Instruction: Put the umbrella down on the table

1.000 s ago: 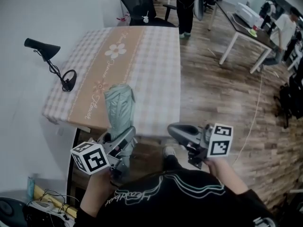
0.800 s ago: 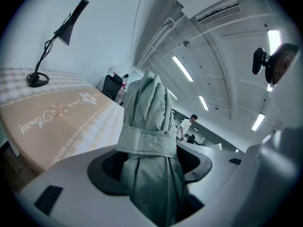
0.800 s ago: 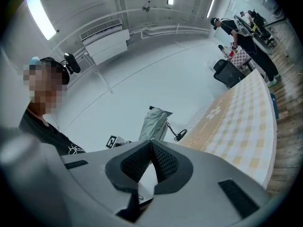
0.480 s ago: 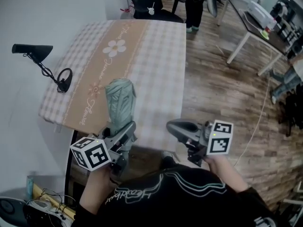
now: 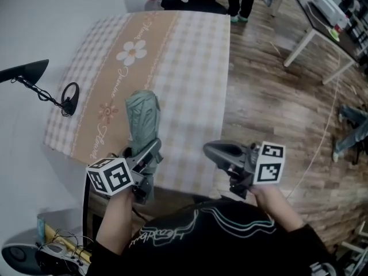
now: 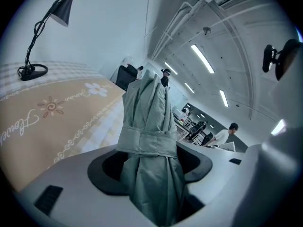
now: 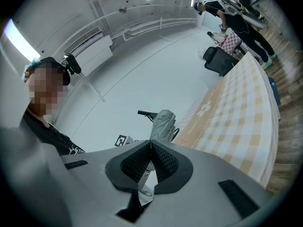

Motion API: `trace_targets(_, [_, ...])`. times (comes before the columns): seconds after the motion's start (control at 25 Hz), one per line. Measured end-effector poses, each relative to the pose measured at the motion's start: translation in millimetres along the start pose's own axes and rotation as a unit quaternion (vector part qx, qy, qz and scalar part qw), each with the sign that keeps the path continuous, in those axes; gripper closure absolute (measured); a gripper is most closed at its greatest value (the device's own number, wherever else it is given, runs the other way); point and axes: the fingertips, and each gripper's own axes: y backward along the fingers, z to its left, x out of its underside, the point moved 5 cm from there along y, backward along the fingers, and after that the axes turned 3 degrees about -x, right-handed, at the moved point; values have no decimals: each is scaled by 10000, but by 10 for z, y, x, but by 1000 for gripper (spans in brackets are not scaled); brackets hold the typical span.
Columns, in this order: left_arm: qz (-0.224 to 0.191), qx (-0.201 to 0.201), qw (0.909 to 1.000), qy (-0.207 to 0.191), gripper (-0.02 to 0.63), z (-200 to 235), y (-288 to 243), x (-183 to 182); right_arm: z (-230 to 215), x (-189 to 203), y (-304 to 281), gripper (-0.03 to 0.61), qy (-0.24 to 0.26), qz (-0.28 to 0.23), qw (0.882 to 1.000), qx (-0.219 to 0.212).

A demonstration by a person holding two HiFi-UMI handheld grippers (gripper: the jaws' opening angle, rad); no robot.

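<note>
Left hand-held gripper (image 5: pixel 150 155) is out in front, tilted down a bit, its jaws clamped around the folded umbrella (image 5: pixel 142 115) and standing pretty wide. Right hand-held gripper (image 5: pixel 213 150) sits roughly level, beside the left one but well apart from it. Its jaws are pressed together with nothing between them. Both forearms are bent in close to the body.

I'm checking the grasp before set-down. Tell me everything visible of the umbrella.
The umbrella is a folded compact one in pale grey-green fabric, bunched and bound by a matching strap. The left hand-held gripper clamps its lower part between the jaws, just below the strap. Its top points up and forward over the checked table. It appears lifted clear of the cloth.
</note>
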Motion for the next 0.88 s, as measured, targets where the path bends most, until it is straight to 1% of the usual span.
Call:
trace_targets(0.12, [223,-292,9993,-62,345,131,-200,34,-187,-34,-17,565,-187,65,9998,-13])
trace_targets(0.28, [571,-805,9941,-451,347,321,-426,140,-377,-57,-71,565,-363,183,9992,-63])
trace_targets(0.56, [983,-1281,9845,-688,345,589,-715,320,-649,-89,-119,565,-567,319,9978,-111])
trace_targets(0.76, [1321,-1740,9715,-917,345,794,-870,445,-776,-68,-153,565,-671,450,9966,-131])
trace_targets(0.88, [1556,-2013,9608,-1105,345,910,-940,535,-838,-67,-164,565,-719,481,9961,-151])
